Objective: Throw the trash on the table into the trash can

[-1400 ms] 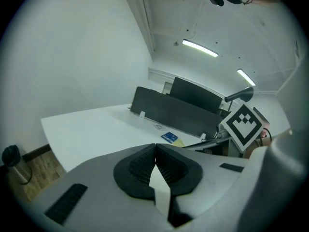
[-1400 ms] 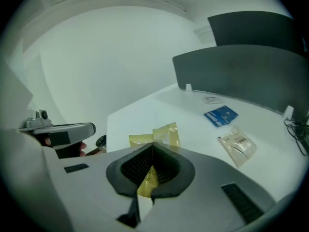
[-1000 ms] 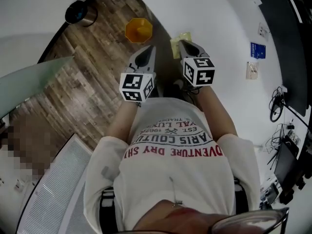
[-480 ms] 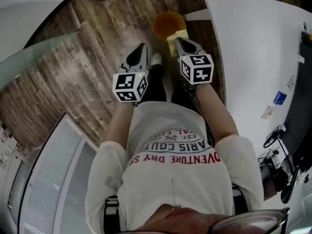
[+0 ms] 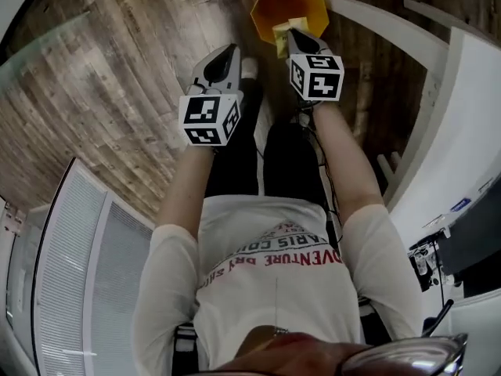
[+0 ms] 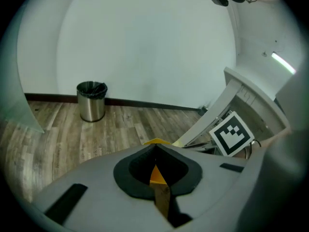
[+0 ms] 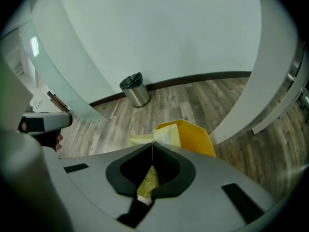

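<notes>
Two grippers show, one in each hand, both pointing down toward the wooden floor [image 5: 133, 77]. The right gripper [image 5: 290, 34] is pinching the only piece of trash in sight, a pale yellow wrapper [image 7: 161, 134]. Its jaws are pressed together on it, with one end sticking out past the tips and the other showing in the gap behind them. In the head view the wrapper sits at the near rim of a yellow bin [image 5: 270, 2] that stands on the floor. It looks to be over the opening, though from this angle it could be just short of it.

The left gripper [image 6: 155, 148] is beside the right one and a little nearer the person. Its jaws are pressed together with nothing between them; only the yellow bin shows through the gap behind the tips.

There are two bins in all. The second, a round steel bin [image 6: 91, 102], stands well apart by the white wall. One white table [image 5: 470, 116] runs along the person's right.
</notes>
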{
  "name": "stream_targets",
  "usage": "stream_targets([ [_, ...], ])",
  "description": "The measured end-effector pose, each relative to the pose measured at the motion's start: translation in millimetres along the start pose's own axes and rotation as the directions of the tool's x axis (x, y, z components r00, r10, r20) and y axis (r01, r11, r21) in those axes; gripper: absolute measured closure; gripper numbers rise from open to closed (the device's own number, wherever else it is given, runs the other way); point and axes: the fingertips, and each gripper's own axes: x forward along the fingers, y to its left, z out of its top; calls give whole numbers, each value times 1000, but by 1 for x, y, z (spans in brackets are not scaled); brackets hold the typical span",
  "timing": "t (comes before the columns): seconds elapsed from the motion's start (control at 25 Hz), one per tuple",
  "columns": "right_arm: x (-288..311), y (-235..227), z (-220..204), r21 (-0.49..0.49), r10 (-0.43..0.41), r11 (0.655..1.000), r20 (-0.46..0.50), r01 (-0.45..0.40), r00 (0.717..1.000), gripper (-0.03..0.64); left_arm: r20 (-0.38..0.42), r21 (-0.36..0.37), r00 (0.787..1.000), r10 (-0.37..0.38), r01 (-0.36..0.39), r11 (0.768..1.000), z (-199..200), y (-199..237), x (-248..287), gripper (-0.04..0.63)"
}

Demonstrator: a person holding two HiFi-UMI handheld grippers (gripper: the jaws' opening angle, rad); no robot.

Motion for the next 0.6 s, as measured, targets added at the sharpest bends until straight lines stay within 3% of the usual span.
stream_targets([
  [0.2,86,-21,-57,-30,16,999,-20,-16,1000,589,-38,-43,999,33,-34,998,-68,36,47,572],
  [0.48,138,-55,-71,-34,-53,998,-8,52,999,588,-11,-38,995,103,-103,994,-90,75,67,572],
  [0.52,139,-58,-74,-36,-60,998,-7,60,998,573,-7,-46,994,114,-114,992,-91,77,68,572],
  [0.6,135,-58,-76,-41,-64,997,-7,64,998,474,-6,-53,992,129,-129,990,-91,76,65,572],
])
